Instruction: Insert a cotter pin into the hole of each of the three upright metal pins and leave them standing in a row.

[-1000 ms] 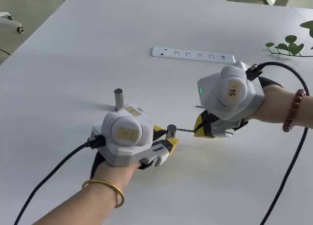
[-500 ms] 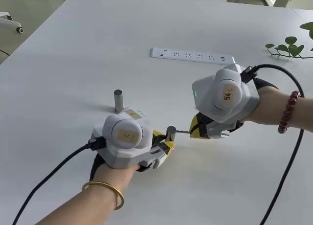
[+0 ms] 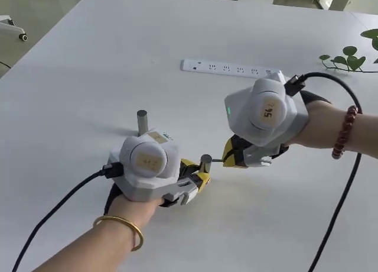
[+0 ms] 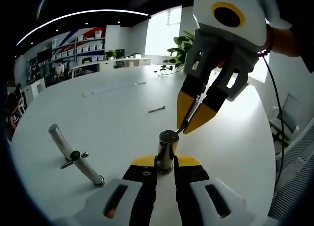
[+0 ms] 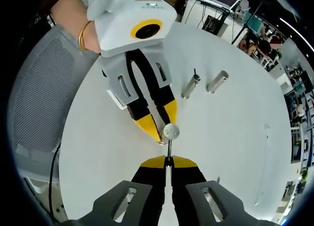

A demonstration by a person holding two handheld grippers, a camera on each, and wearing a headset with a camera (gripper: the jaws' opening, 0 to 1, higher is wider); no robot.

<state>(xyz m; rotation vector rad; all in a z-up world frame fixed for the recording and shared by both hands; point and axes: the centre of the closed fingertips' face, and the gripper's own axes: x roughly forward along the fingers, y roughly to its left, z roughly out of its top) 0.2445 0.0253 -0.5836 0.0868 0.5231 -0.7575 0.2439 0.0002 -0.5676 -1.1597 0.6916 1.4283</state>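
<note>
My left gripper (image 3: 199,177) is shut on a short upright metal pin (image 3: 205,163), gripping it low on its shaft (image 4: 167,148). My right gripper (image 3: 228,159) is shut on a thin cotter pin (image 5: 169,152), held level with its tip at the top of that metal pin (image 5: 170,131). In the left gripper view, the right gripper (image 4: 194,119) comes in from above with the cotter pin's tip touching the pin's head. A second metal pin (image 4: 76,156) with a cotter pin through it stands behind. A third metal pin (image 3: 142,122) stands upright further back.
A loose cotter pin (image 4: 157,109) lies on the white table (image 3: 88,77). A white power strip (image 3: 230,67) sits at the back, with a green plant (image 3: 348,54) at the far right. Cables trail from both grippers toward the near edge.
My right gripper has moved left with the cotter pin, closing the gap to the metal pin held by the left gripper. The left gripper has kept its hold.
</note>
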